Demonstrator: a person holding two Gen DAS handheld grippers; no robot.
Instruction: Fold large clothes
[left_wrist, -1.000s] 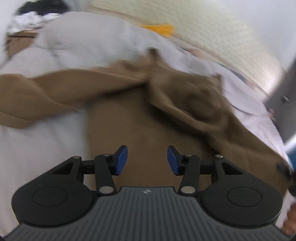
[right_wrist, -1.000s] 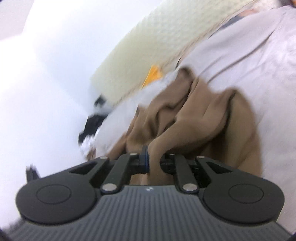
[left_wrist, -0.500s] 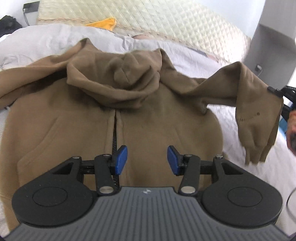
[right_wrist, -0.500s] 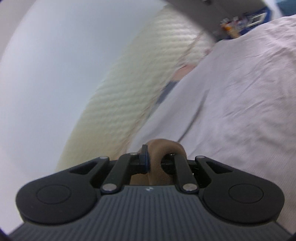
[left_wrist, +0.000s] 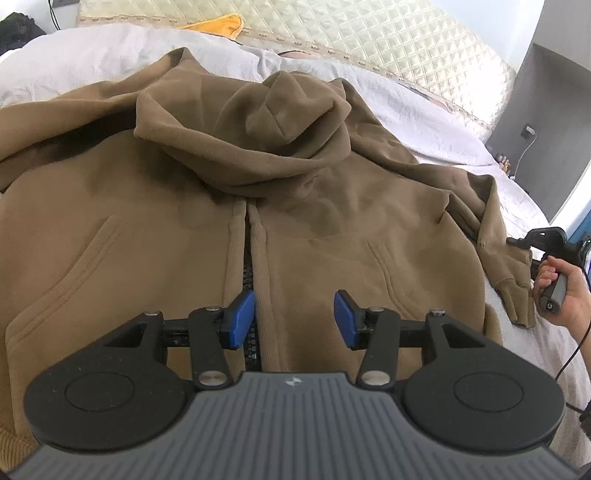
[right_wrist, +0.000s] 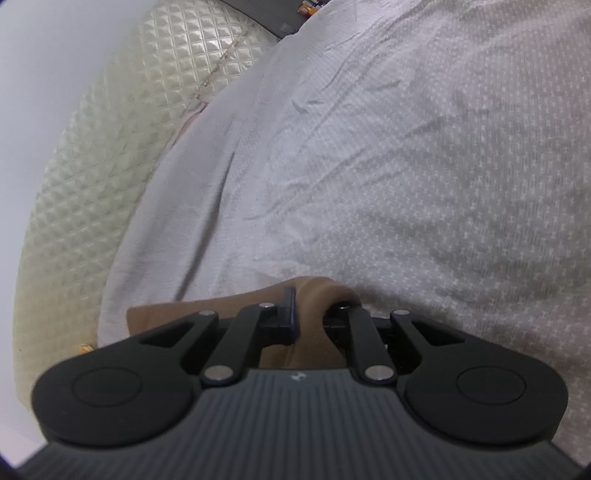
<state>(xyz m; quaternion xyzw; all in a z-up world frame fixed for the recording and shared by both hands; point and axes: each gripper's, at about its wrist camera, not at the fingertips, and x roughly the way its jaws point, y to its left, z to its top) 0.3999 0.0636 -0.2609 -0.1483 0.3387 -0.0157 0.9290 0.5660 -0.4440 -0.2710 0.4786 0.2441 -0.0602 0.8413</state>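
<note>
A brown zip hoodie (left_wrist: 314, 206) lies front-up on the bed, hood flopped down over the chest, zipper running toward me. My left gripper (left_wrist: 294, 319) hovers open just above the zipper near the hem, nothing between its blue pads. The hoodie's right sleeve (left_wrist: 506, 258) stretches out to the right, where my right gripper (left_wrist: 532, 242) holds its cuff, a hand (left_wrist: 561, 291) on the handle. In the right wrist view the right gripper (right_wrist: 314, 314) is shut on a fold of brown sleeve (right_wrist: 317, 295) low over the sheet.
Pale grey bedsheet (right_wrist: 406, 166) covers the bed. A quilted cream headboard (left_wrist: 388, 40) runs along the far side, with an orange cloth (left_wrist: 214, 26) by it. A dark grey cabinet (left_wrist: 546, 110) stands at the right.
The right gripper carried the sleeve outward to the right and lowered it to the bed. The left gripper moved down closer over the hoodie's front, still open.
</note>
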